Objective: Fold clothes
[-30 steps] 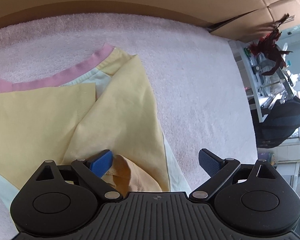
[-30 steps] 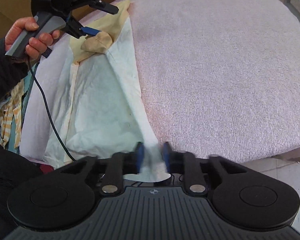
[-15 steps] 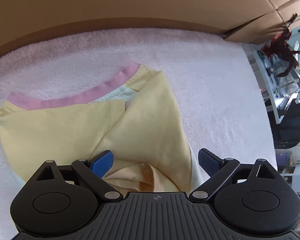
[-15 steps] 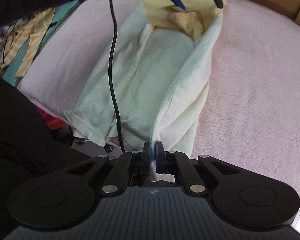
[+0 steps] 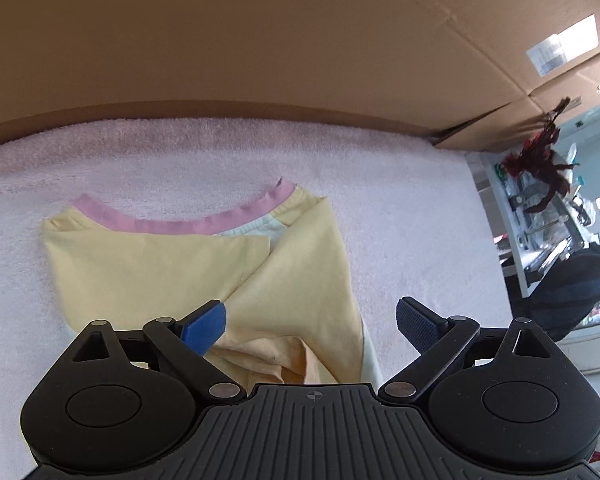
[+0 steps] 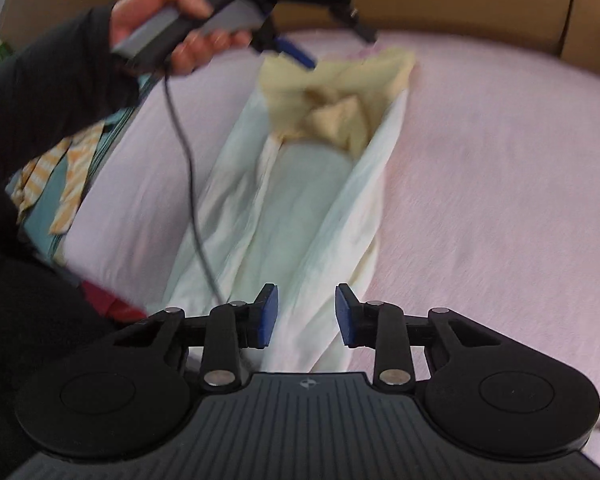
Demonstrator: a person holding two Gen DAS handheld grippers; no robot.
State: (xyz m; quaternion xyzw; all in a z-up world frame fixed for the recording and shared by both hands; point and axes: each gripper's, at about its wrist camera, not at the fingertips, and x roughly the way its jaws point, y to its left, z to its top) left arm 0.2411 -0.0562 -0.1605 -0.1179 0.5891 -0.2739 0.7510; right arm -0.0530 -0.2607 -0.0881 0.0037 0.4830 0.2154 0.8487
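Across the lower left-wrist frame, the left gripper (image 5: 310, 326) stands spread wide above the yellow shirt (image 5: 204, 268), grasping nothing. Low in the right-wrist view, the right gripper (image 6: 306, 314) has just been opening, pads clear of the shirt's pale body on the pink towel (image 6: 500, 200).

One shirt (image 6: 300, 184) lies on one pink towel (image 6: 500, 200). It has two yellow sleeves (image 5: 148, 272) and one pink collar band (image 5: 188, 222). Two hand-held grippers are in view: the left (image 5: 312, 322) and the right (image 6: 306, 314), each with two blue pads (image 5: 204, 326). One hand (image 6: 172, 24) and one black cable (image 6: 188, 184) show left of the shirt. Two cardboard boxes (image 5: 300, 40) stand behind the towel, and one dark bag (image 5: 572, 292) sits to its right.
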